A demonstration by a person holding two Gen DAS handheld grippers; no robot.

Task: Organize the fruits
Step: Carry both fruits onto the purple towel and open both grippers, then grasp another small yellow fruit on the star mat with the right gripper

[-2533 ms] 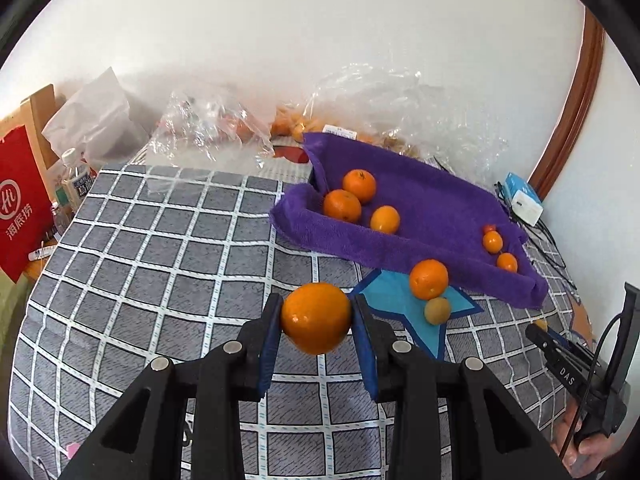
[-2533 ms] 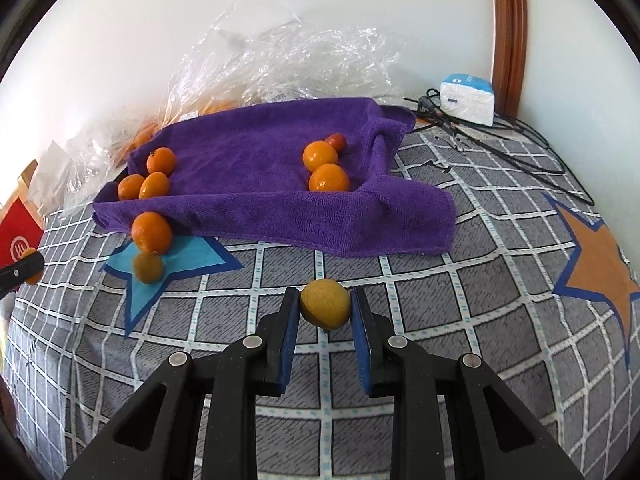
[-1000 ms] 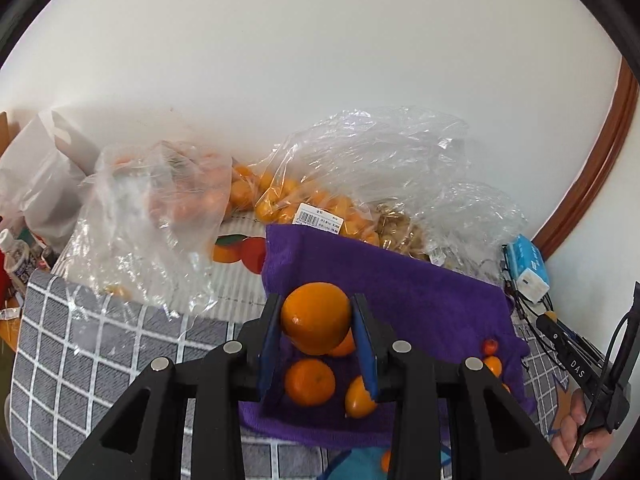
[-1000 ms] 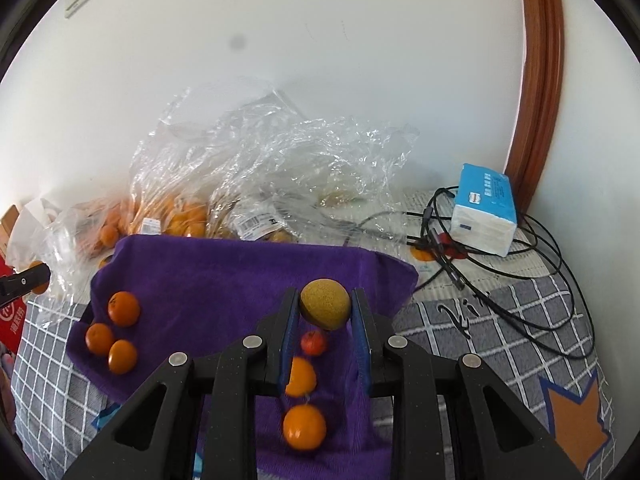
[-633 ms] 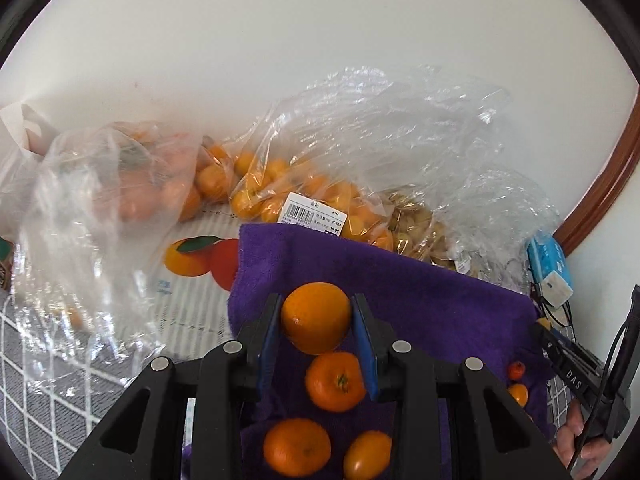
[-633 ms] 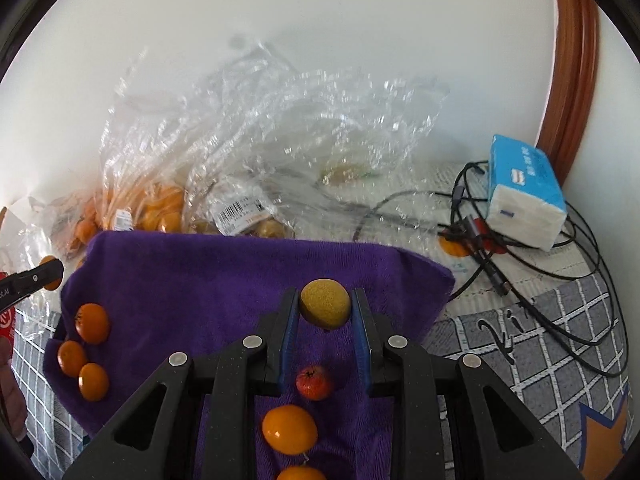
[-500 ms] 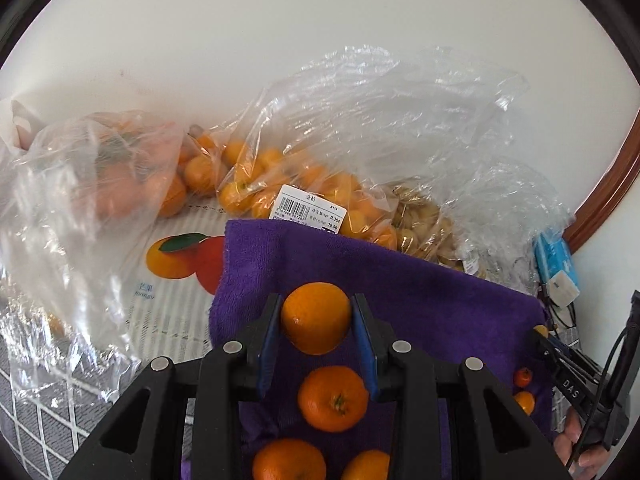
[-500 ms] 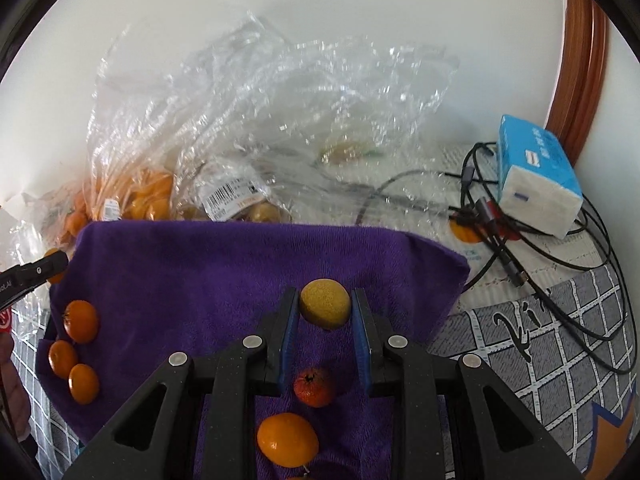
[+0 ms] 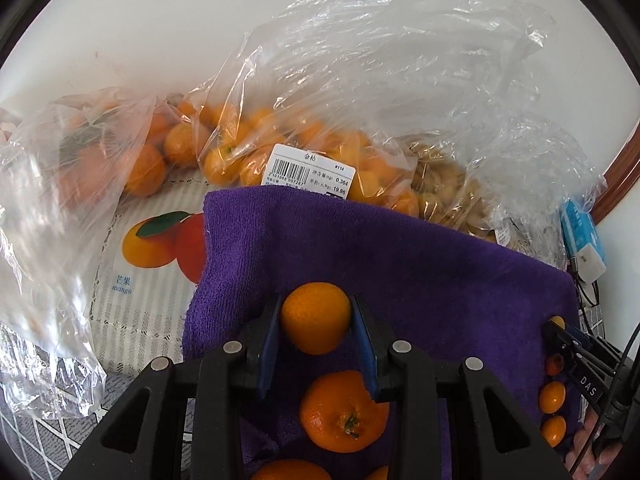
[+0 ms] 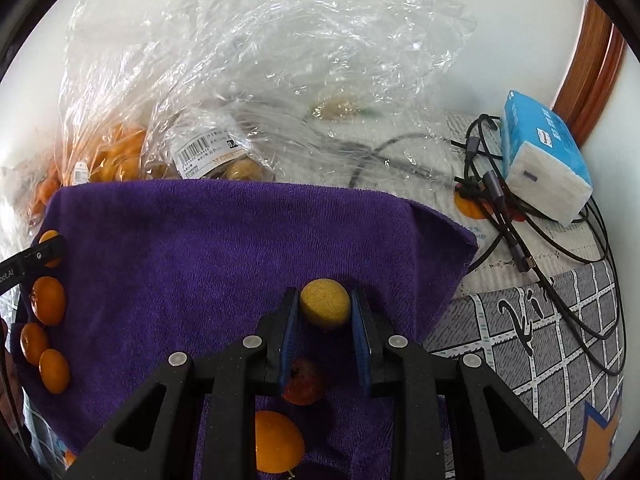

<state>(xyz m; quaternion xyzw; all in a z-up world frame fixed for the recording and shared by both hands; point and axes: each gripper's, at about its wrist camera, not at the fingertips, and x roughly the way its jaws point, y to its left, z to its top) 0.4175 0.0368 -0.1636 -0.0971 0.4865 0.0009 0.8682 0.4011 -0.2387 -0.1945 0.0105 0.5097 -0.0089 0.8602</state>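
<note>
Left tongs (image 9: 316, 318): pressed on an orange mandarin (image 9: 315, 317), which is pinched between the blue pads and held above the purple towel (image 9: 400, 264).

Right tongs (image 10: 325, 308): pressed on a small yellow fruit (image 10: 325, 307), held over the towel's right part.

Below the left tongs: a stemmed mandarin (image 9: 343, 412) is seen on the towel just behind the pinched one, with more orange fruit at the lower edge. Three small fruits (image 9: 552, 396) are lined up far to the right, beside the other tongs.

Below the right tongs: a small red fruit (image 10: 303, 385) and an orange fruit (image 10: 277, 446) are laid on the towel. Three mandarins (image 10: 44, 332) are set far to the left.

Ahead of both tongs: clear plastic bags (image 9: 340, 120) of orange fruit are piled against the wall.

Right of the right tongs: a blue tissue pack (image 10: 544, 156) is set among black cables (image 10: 516, 240).
</note>
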